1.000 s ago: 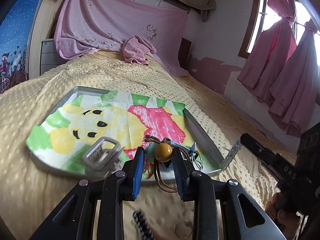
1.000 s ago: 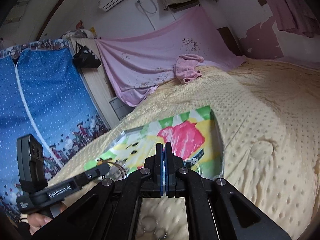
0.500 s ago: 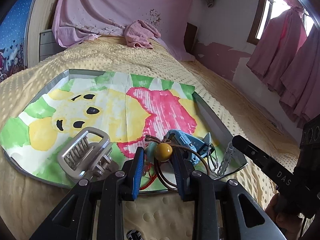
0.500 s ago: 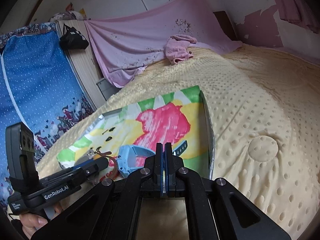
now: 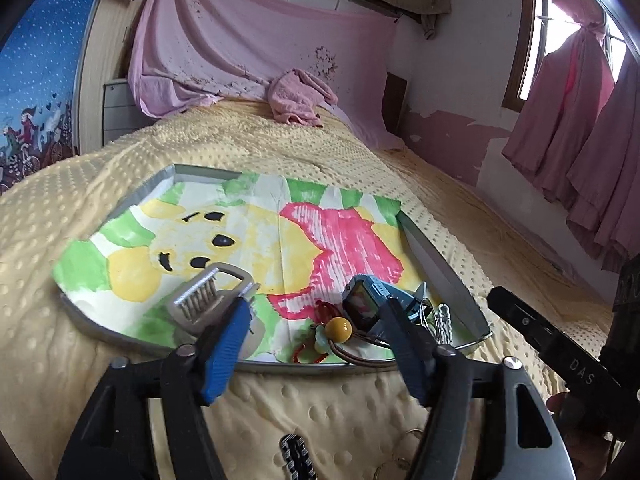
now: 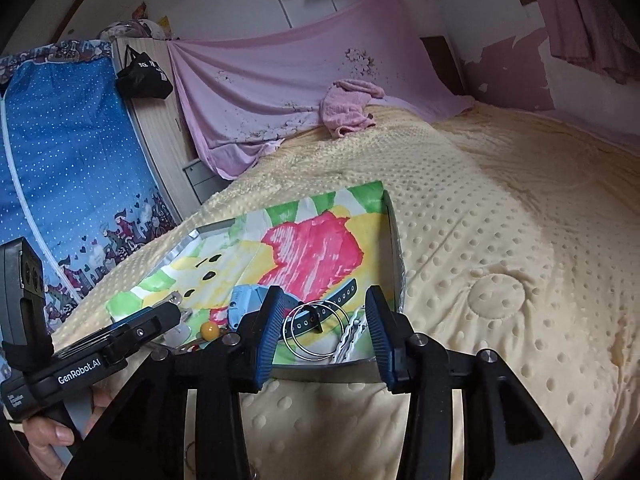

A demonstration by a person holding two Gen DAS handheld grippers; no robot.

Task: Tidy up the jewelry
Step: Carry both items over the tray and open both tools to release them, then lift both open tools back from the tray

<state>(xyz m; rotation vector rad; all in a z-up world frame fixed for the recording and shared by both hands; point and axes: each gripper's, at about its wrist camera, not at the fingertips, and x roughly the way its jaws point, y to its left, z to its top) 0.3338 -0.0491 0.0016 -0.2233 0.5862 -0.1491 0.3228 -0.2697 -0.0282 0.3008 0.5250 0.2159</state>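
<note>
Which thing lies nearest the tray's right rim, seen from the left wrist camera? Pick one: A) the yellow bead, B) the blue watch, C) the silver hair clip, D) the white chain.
D: the white chain lies right beside the tray's right rim, past the blue watch.

Shiny metal tray [image 5: 448, 276] – glossy yellow bead [image 5: 338, 328] – nubby cloth blanket [image 5: 360, 152].
</note>
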